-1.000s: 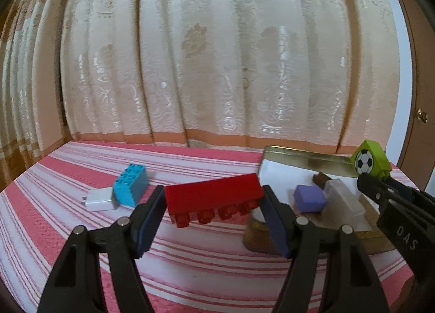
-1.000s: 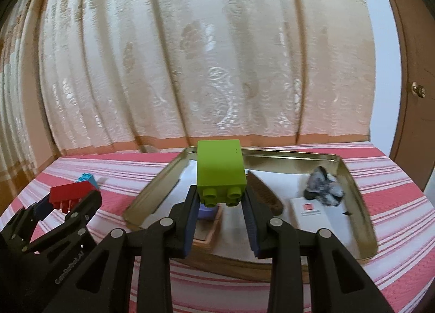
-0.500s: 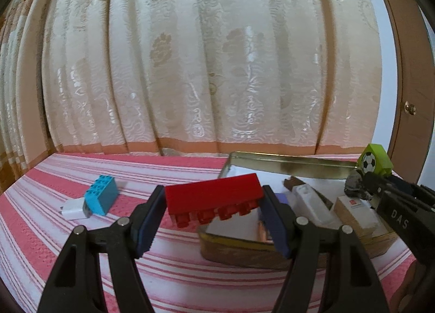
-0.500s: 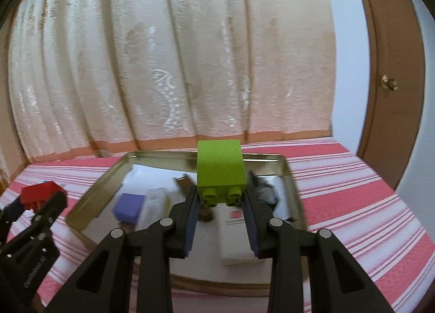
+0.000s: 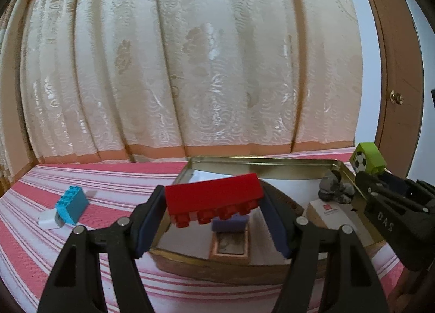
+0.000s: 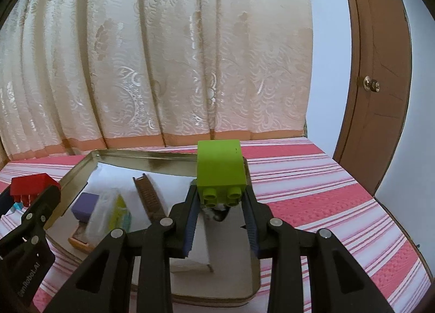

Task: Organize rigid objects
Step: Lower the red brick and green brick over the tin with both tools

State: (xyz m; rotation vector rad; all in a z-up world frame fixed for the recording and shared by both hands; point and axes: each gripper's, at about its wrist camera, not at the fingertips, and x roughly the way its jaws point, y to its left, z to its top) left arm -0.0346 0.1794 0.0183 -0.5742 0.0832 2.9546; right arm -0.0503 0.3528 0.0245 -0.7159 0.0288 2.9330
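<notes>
Over the last second both views are sliding rightward across the striped table point(image 5: 114, 185): in the left wrist view the blue brick point(image 5: 71, 208) and the white adapter point(image 5: 49, 220) beside it are falling away toward the left edge, while the metal tray point(image 5: 261, 162) is coming to sit directly ahead. I am reading this as both carried bricks arriving over the tray, so the placing step is close and the blue brick is being left for a later trip.

Left to right in the left wrist view: I am holding the left tongs point(image 5: 213, 204) clamped on the ends of the long red brick point(image 5: 214, 194), studs facing down and toward the camera, the brick tilting slightly with its right end higher. It is hanging above the tray's near left part, over a small purple block point(image 5: 229, 224) and a little wooden box point(image 5: 231, 243). Further right lie a white carton point(image 5: 329, 211) and a grey crumpled lump point(image 5: 335, 189).

In the right wrist view, I am keeping the right tongs point(image 6: 220, 201) nearly closed, pinching the green brick point(image 6: 220, 166) by its sides, studs toward the camera. It is hovering over the tray's right half, above a brown comb-like strip point(image 6: 148, 193) and white paper. Both tongs are pointing forward and gently downward, side by side, well clear of the tray floor.
</notes>
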